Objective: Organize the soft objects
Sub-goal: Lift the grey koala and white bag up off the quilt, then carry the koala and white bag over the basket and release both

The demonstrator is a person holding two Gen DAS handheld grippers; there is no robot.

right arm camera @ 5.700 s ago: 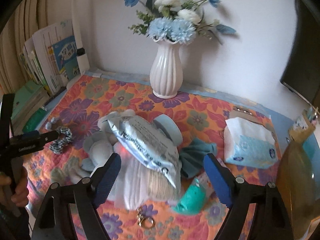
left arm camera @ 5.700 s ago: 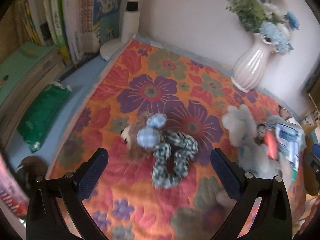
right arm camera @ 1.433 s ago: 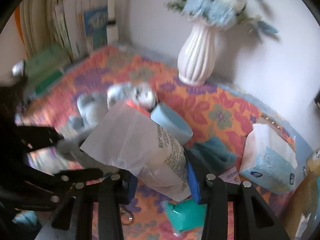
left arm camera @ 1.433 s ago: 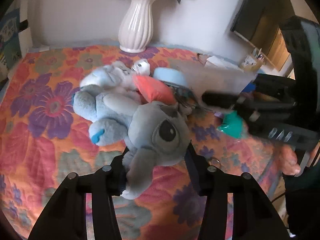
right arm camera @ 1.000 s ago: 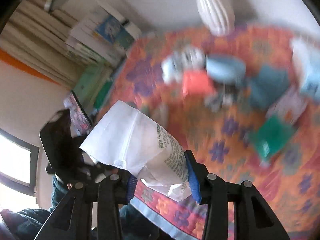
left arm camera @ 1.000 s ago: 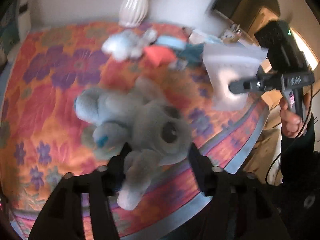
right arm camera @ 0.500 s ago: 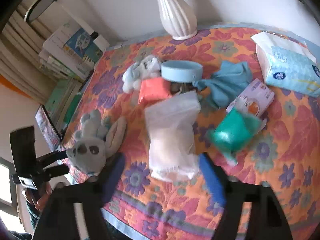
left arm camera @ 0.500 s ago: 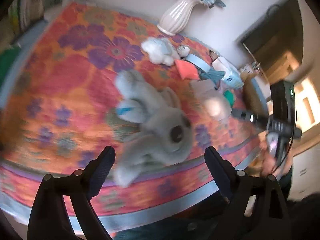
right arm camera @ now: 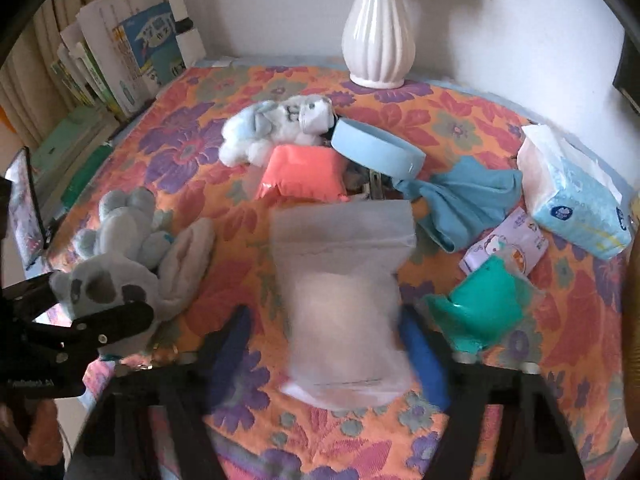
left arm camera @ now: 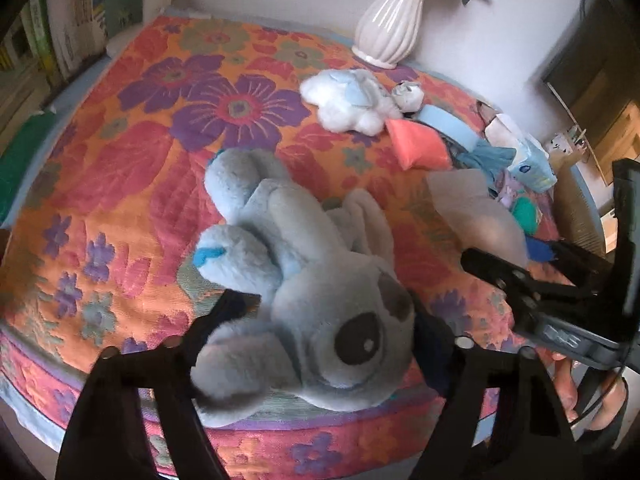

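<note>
No legible text; book covers (right arm camera: 154,46) too blurred.

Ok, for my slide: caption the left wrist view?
Left gripper around a grey plush toy on the floral cloth.

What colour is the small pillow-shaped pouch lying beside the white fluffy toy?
Coral orange. The small pillow-shaped pouch shows best in the right wrist view.

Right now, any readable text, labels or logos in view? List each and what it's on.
No text here can be quoted; every one is blurred or too small.
Book covers: printed titles, too blurred to read.
Tissue pack: round blue logos, too small to read.
Purple card: cartoon print, wording unreadable.
Plastic bag: faint print lines, blurred.
Left gripper and right gripper: white lettering on the bodies, unreadable.
</note>
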